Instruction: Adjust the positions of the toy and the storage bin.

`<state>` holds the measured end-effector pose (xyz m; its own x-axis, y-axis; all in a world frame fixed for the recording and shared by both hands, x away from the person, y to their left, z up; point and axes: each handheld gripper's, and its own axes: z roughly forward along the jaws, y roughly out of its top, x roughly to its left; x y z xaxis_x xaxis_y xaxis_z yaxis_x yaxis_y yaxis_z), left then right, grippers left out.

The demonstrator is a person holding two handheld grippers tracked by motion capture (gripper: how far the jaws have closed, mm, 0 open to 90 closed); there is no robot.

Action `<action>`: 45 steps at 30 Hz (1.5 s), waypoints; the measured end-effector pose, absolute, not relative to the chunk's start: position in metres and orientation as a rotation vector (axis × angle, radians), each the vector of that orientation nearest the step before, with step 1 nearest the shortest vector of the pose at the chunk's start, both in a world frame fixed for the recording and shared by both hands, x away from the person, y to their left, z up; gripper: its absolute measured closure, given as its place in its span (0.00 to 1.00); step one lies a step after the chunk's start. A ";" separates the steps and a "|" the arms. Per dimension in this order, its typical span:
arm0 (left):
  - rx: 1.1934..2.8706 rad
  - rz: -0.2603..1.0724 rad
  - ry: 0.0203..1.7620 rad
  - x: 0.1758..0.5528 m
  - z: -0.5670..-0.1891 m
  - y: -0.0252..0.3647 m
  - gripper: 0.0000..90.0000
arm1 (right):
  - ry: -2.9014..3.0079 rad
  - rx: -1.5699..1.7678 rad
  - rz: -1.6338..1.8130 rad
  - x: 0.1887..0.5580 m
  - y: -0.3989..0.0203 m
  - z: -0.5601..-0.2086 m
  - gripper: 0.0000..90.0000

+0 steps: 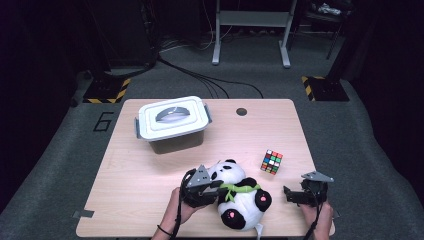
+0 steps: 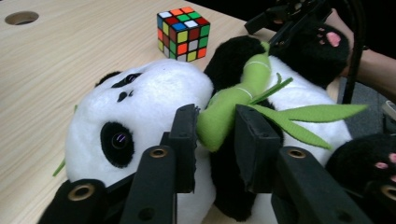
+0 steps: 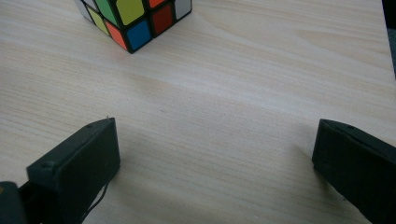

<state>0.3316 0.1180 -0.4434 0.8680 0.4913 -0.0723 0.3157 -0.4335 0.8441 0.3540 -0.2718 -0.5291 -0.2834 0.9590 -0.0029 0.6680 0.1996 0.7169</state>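
While the toy panda [image 1: 240,197] lies on its back at the near edge of the table [image 1: 150,175], the left tongs [image 2: 215,135] clamp its green bamboo stalk [image 2: 229,105]. Right tongs [image 3: 215,163] gape wide over bare wood, just short of the puzzle cube [image 3: 135,18].

Pretty dim room: dark grey carpet floor [image 1: 60,165] all around a light wooden desk [image 1: 150,170] (round cable hole near the far edge). Behind it, a grey metal frame stand [image 1: 252,30], black cables [image 1: 210,82], and two yellow-black striped base plates [image 1: 106,90].
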 end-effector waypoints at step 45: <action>2.105 0.116 0.576 0.339 -0.437 0.114 0.44 | 2.023 1.515 0.851 0.354 -0.272 -0.529 0.00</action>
<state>0.3395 0.1137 -0.4373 0.8861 0.4435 -0.1349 0.3568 -0.4668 0.8092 0.3540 -0.2719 -0.5291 -0.2799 0.9600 -0.0040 0.6685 0.1978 0.7169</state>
